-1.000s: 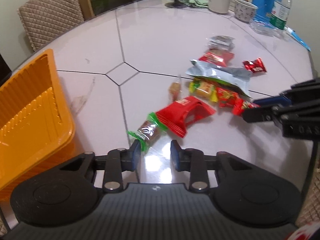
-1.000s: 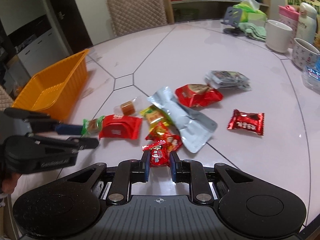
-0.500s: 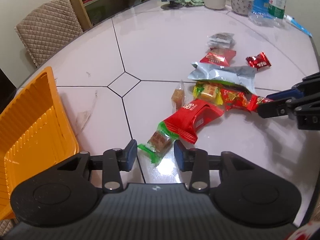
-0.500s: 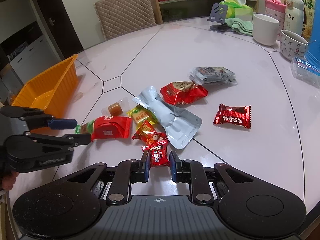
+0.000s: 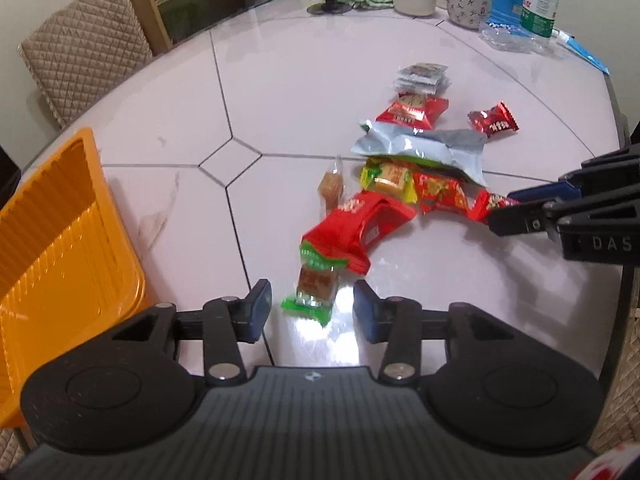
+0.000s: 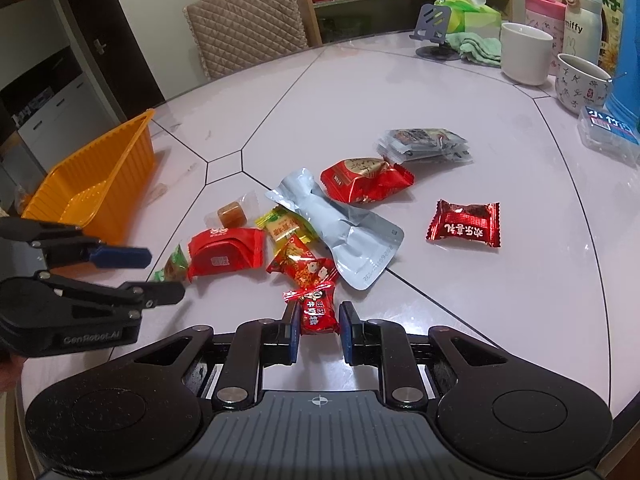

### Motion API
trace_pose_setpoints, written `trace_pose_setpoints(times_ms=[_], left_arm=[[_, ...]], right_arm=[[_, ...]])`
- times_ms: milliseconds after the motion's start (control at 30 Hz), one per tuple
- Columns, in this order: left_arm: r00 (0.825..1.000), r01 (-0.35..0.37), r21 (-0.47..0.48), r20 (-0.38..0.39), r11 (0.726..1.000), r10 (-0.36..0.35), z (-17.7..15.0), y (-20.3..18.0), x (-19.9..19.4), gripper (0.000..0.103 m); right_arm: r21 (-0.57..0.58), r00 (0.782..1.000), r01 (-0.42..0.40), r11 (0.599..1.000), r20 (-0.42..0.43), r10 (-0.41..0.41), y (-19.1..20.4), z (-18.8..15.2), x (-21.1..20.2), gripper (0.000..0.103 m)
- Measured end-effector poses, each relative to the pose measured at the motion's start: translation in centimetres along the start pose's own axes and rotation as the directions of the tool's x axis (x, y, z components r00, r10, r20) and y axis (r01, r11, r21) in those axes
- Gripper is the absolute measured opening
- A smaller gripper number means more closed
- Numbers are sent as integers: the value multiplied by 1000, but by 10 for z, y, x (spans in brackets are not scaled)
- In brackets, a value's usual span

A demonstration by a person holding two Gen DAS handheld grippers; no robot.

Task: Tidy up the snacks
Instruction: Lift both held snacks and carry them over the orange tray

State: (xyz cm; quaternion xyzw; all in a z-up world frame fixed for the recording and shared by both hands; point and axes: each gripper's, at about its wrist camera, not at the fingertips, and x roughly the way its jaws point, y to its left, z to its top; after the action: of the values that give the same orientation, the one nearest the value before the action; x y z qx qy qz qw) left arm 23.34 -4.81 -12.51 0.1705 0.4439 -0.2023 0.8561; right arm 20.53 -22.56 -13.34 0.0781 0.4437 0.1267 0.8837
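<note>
The left claw (image 5: pixel 312 310) is spreading around a green-ended candy (image 5: pixel 314 288), pads clear of it. The right claw (image 6: pixel 319 328) pinches a small red candy (image 6: pixel 317 311) at the near edge of the snack heap on the desk (image 5: pixel 280 80). A red packet (image 5: pixel 356 226) overlaps the green-ended candy. The orange tray (image 5: pixel 60 240) sits far left; mugs (image 6: pixel 524 52) stand beyond.

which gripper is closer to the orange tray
Left. The left gripper hangs just beside the orange tray, fingers opening around a green-ended snack. The right gripper is farther off, shut on a small red candy.
</note>
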Motion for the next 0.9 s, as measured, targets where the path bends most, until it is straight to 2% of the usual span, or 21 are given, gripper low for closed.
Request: trace_pose_setpoints(times_ms=[100,200,300,600,900], left_arm=[[1000,6,14,7,1000,-6,3,-1,4,41],[1000,9,25,-9,1000,-9,3,-1,9,24],[1000,22,20,-13,1000,-22,0,1,9,20],[999,37,-54,-19,998,-38,-2,12,-5,18],[998,60,-166,17,984,-58,-11,30,-49,18]], right_arm=[[2,1000,3,1000,1,-3,0,-1,-2,21],[7,1000,8,1000,2,-8,-1,-2,-4,21],[15,1000,11,1000,6,-11,-1,-2,-7,21],[10,1000,-9,1000,30,9,7,2,-16,21],[-33,995,-75,997,62,77,34,16,-30,21]])
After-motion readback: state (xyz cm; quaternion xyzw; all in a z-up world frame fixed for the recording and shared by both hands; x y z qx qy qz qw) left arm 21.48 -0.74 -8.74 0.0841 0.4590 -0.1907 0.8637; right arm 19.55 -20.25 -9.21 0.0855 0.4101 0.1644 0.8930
